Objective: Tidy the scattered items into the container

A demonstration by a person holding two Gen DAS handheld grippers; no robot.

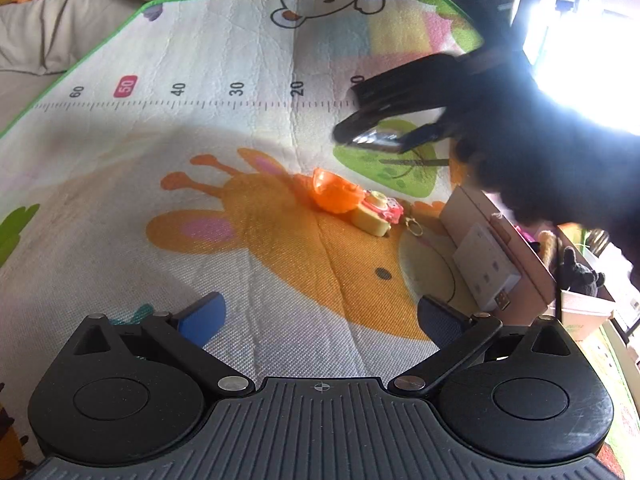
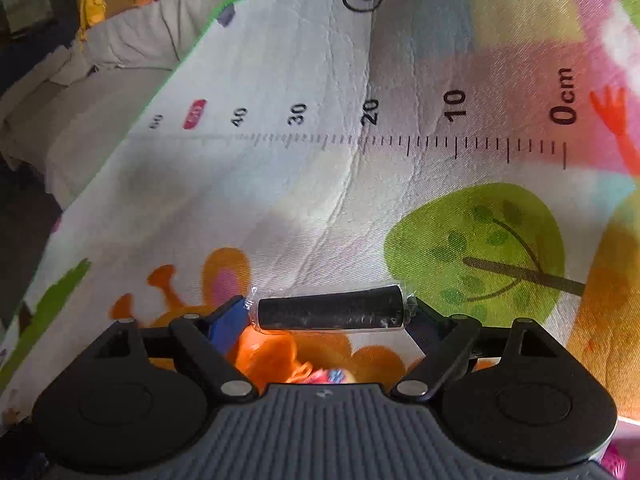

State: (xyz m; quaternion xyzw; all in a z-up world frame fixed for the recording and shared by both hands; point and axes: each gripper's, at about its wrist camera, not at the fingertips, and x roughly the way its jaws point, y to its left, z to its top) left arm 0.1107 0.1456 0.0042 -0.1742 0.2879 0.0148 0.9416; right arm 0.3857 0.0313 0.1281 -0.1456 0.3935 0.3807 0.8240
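Note:
My right gripper is shut on a black roll wrapped in clear film, with one pad at each end. The left wrist view shows it as a dark shape with that right gripper above the play mat. Just below it on the mat lie an orange toy and a yellow and pink toy camera with a key ring. The orange toy shows under my right fingers. My left gripper hangs open over the mat with nothing in it. An open cardboard box stands at the right.
A white plug-like block leans on the box's near wall and a dark plush toy sits inside. Grey bedding and cushions lie beyond the mat's green edge at the left. Bright window glare fills the upper right.

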